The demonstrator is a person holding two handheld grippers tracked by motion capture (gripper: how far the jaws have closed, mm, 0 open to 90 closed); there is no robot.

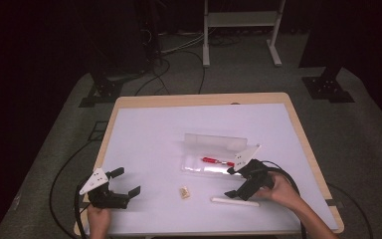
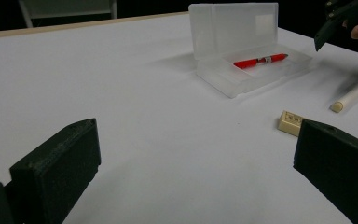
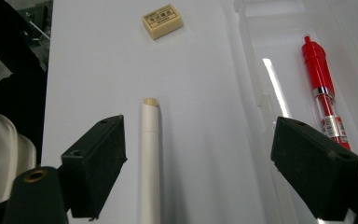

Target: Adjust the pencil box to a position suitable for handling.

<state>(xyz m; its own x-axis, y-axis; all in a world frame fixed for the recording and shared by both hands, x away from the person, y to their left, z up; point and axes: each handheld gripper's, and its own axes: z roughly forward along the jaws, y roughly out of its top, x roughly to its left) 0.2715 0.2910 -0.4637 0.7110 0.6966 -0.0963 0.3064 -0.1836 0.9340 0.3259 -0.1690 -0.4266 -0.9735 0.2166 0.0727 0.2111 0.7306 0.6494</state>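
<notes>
White desk [image 1: 149,134] at centre frame carried the open case [image 1: 214,154]; your right tool [image 1: 242,183], jaws wide, hovered over the white pen [image 1: 235,200], seemingly to grasp it, while your left tool [image 1: 124,183] gaped empty.

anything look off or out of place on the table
Nothing is spilled or damaged. The clear case lies open holding only the red pen; the white stick and the eraser lie loose on the table beside it. Both tongs are open.
</notes>
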